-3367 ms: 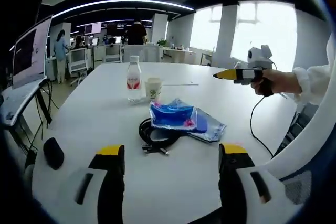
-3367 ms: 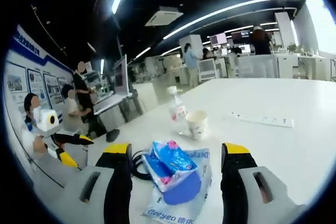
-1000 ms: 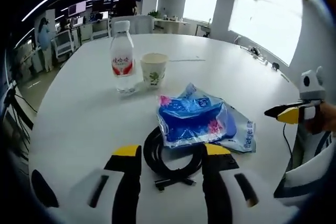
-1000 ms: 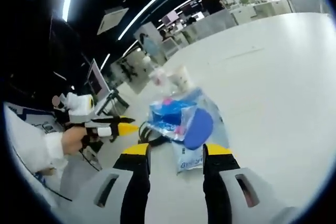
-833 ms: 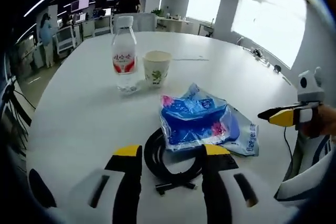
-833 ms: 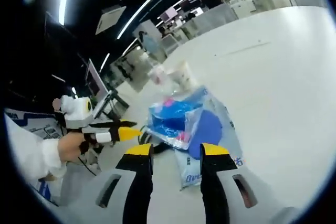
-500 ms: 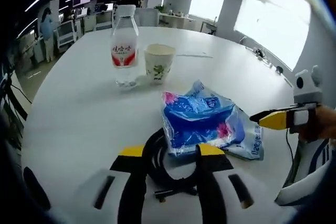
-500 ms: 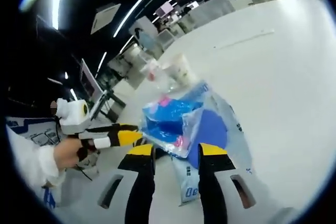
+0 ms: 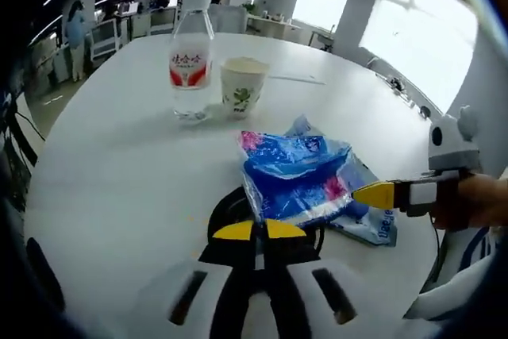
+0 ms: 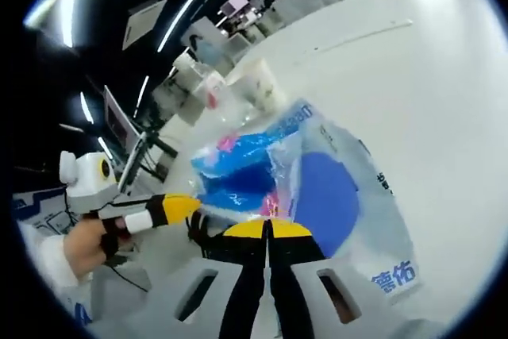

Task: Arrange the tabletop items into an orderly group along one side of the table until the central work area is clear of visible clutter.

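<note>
Two tongs are pressed together, left tongs (image 9: 259,232) over the black cable (image 9: 226,210) at lower centre, right tongs (image 10: 267,230) nipping the blue packet (image 10: 258,166); I judge its slick film may slip free when dragged across the worktop (image 9: 111,164).

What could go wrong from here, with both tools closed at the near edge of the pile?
The left tool looks shut on the black cable, which runs under the blue packets; pulling may drag them. The right tool seems to pinch thin plastic that could slip. A sweep might tip the bottle or paper cup.
</note>
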A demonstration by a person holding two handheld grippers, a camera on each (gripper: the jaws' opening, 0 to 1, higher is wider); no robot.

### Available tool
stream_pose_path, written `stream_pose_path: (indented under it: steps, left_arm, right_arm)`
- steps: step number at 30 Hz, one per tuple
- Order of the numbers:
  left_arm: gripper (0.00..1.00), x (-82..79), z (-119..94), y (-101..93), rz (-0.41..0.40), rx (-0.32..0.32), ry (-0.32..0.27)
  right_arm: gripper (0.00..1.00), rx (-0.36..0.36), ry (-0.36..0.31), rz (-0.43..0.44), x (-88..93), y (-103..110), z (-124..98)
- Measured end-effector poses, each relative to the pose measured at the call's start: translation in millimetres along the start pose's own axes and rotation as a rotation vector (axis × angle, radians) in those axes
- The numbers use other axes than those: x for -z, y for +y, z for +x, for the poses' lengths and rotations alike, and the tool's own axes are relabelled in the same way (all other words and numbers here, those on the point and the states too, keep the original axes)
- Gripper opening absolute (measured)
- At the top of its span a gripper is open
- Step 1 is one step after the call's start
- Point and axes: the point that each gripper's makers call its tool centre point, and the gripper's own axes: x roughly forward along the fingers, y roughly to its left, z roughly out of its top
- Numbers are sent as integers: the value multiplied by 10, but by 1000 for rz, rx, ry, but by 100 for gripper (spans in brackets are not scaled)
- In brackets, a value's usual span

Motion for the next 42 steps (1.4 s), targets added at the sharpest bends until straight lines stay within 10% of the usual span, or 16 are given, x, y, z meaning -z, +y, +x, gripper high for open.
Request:
stream_pose_path:
  steps: [7,11,17,25,42]
  left_arm:
    - [0,1,-56,7,-11,-25,-17]
    - [0,25,-68,10,-10,-36,-17]
    - [0,52,-101,-40,-26,-34,-12]
    - [0,54,-227,-140,-55,2,-28]
    - [0,-54,-584,-1034,93,173,-78]
  right_arm:
    - [1,63,-32,-156,-107,3,-148]
    - [41,74,-24,-87,-55,-41,-94]
    - [1,93,99,-119,164,-89,35]
    - [0,85,26,-99,70,-7,-226]
    - [0,201,-103,-144,-58,67,-1295]
